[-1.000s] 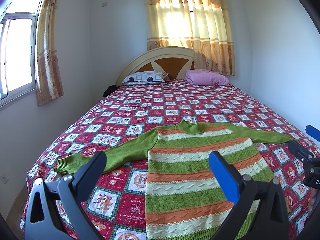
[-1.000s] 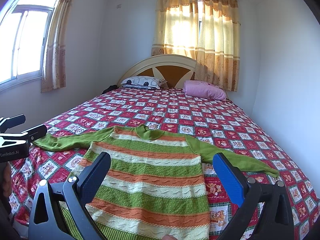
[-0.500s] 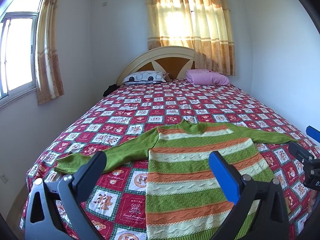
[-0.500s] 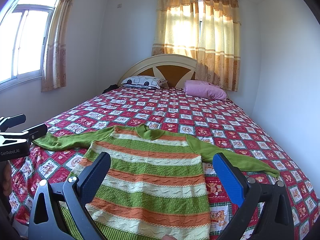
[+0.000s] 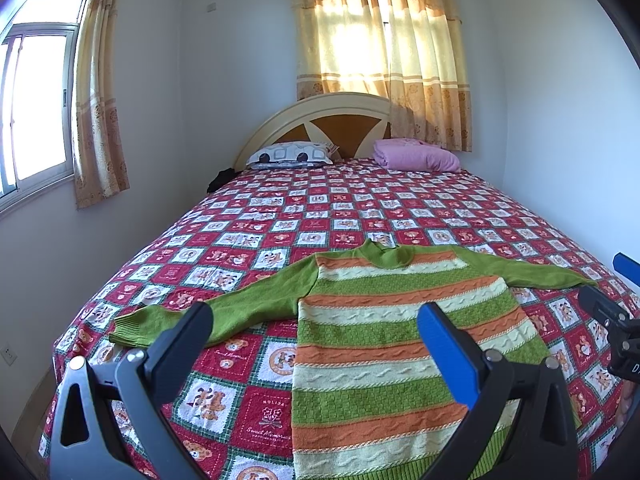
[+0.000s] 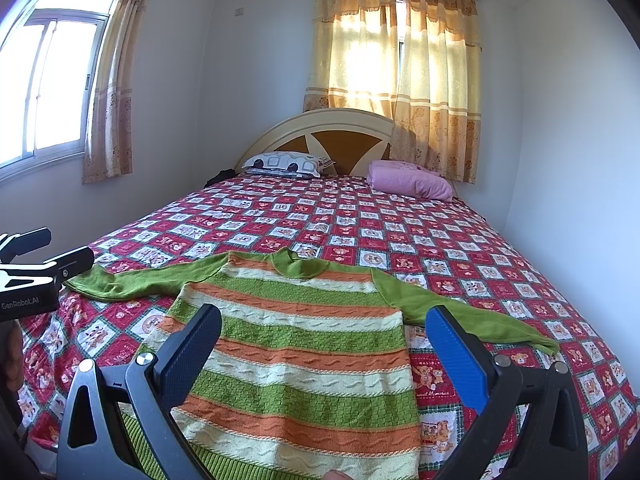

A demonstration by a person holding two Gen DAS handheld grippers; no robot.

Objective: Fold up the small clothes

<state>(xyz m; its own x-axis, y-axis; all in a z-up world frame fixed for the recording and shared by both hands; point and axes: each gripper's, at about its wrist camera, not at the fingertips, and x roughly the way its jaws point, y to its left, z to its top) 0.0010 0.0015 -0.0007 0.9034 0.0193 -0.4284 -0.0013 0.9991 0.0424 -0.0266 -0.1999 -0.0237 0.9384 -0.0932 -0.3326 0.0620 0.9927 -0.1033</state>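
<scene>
A small knit sweater with green, orange and cream stripes lies flat on the bed, face up. Both green sleeves are spread out sideways and the collar points toward the headboard. My left gripper hovers open above the sweater's left side near the hem, holding nothing. My right gripper hangs open over the right lower part, also empty. Each gripper shows at the edge of the other's view: the right one and the left one.
The bed carries a red checked bedspread with bear patches. A patterned pillow and a folded pink blanket lie by the headboard. Walls stand close on both sides, with a window at the left.
</scene>
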